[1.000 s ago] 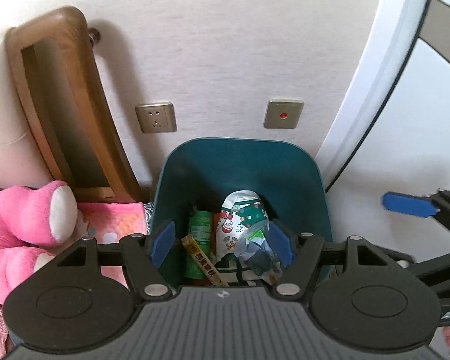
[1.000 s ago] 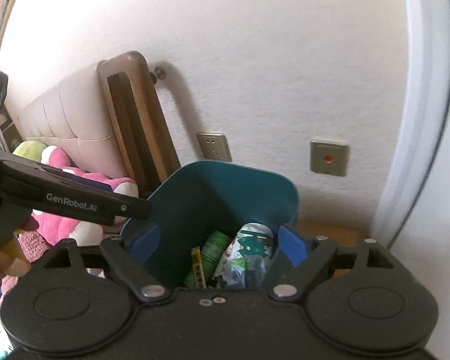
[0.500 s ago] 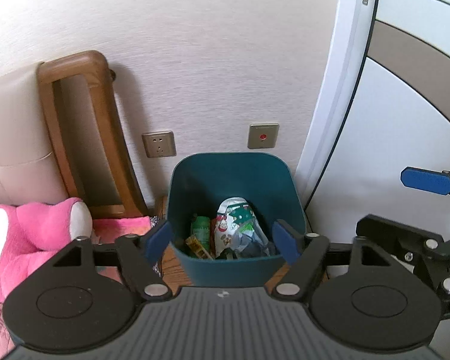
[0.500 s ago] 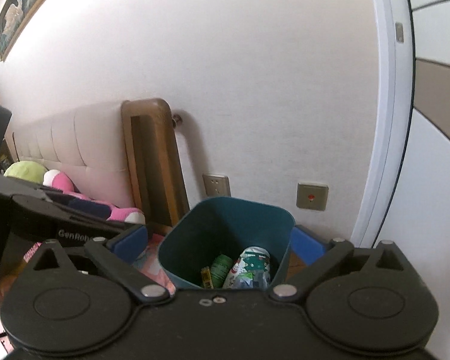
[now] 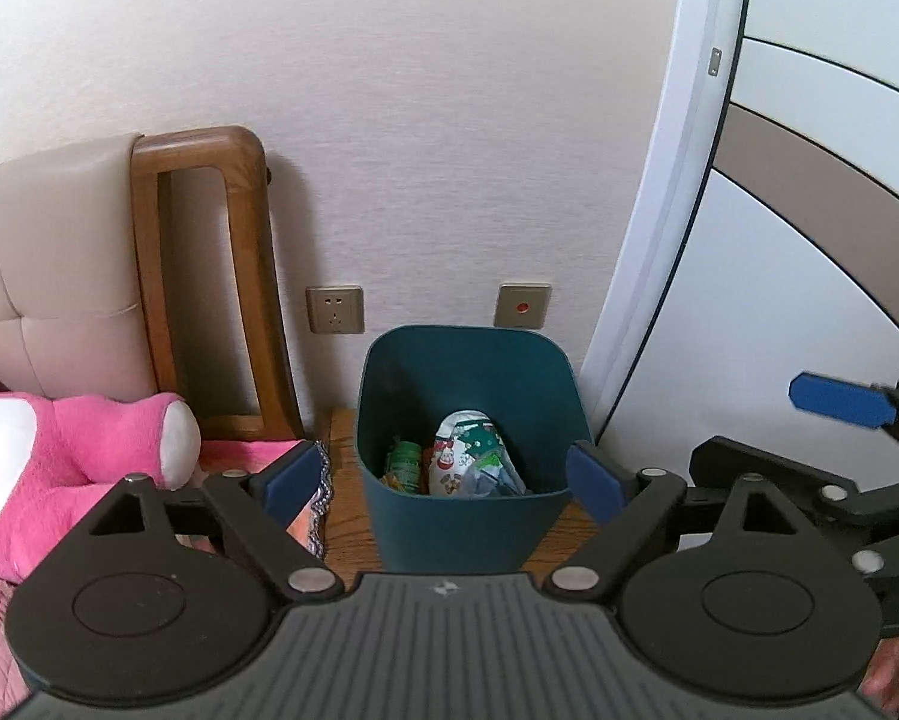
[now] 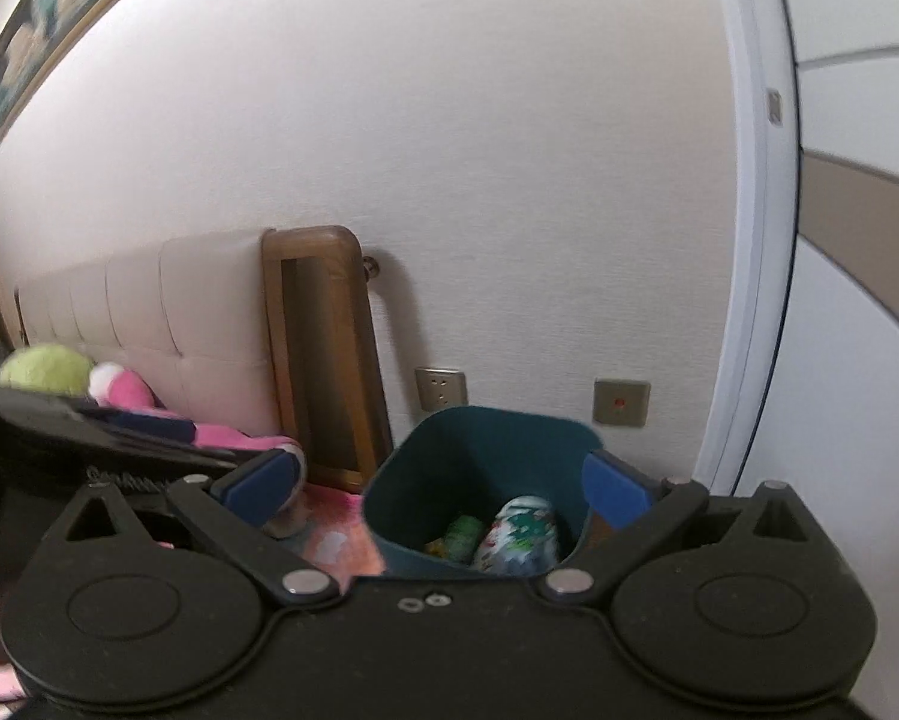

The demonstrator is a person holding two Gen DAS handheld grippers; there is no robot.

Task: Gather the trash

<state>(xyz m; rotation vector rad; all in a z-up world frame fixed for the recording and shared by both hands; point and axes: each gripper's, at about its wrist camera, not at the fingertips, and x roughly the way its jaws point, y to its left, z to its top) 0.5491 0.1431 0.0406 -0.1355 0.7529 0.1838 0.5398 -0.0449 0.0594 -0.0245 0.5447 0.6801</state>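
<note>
I have both grippers up in the air in front of the bin [image 5: 467, 408], and neither holds anything. My left gripper [image 5: 443, 477] has its jaws spread wide, the two blue pads framing the bin's near rim from either side without touching it. My right gripper [image 6: 437, 489] is spread just as wide, and in its own view the bin [image 6: 479, 468] sits between its pads too; from the left wrist view I see it reaching in from the right edge of the frame, one blue pad [image 5: 839, 399] out in front of the white door [image 5: 809, 276]. The dark teal bin stands on a wooden surface [image 5: 344, 480] against the wall, just below a socket [image 5: 334, 309] and a switch plate with a red dot [image 5: 522, 306]. Inside it lies the trash: a crumpled white wrapper with red and green print [image 5: 470, 462] toward the middle, and a green packet [image 5: 404, 462] touching its left side. To the left of the bin a wooden bed frame [image 5: 209, 276] leans up the wall beside a padded headboard [image 5: 53, 276], with a pink plush toy [image 5: 71, 450] on the bed.
</note>
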